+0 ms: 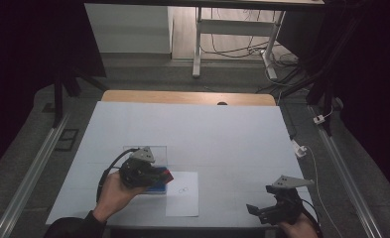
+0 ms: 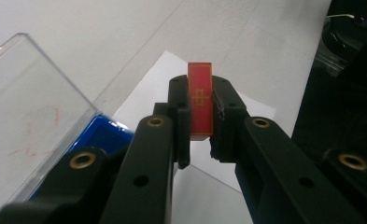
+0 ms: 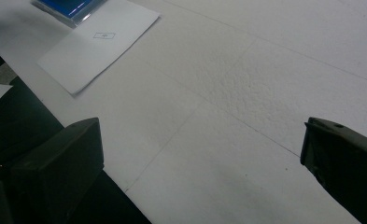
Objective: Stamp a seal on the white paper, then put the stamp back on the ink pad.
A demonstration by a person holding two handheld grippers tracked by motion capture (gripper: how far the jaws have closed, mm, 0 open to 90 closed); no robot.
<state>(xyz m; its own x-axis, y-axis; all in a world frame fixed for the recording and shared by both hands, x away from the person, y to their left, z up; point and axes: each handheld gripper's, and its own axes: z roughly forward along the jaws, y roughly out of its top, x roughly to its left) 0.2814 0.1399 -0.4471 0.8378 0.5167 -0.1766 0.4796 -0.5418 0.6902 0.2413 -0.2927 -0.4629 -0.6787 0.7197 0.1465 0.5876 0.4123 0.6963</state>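
My left gripper (image 2: 201, 100) is shut on a thin red card (image 2: 200, 99) with gold markings, held on edge between the jaws. In the high view this left gripper (image 1: 163, 174) hovers at the right end of a blue box (image 1: 155, 188) with a clear upright lid (image 1: 159, 151); the red card (image 1: 167, 173) shows at its tip. The blue box (image 2: 99, 135) and its clear lid (image 2: 29, 102) lie to the left in the left gripper view. My right gripper (image 1: 262, 201) rests at the table's front right, jaws wide apart over bare white surface (image 3: 246, 93), holding nothing.
A white paper sheet (image 1: 182, 194) with a small printed mark lies just right of the box, also in the right gripper view as a sheet (image 3: 97, 42). The white table cover (image 1: 207, 134) ends near the front edge by both hands. Cables (image 1: 301, 148) lie off the right side.
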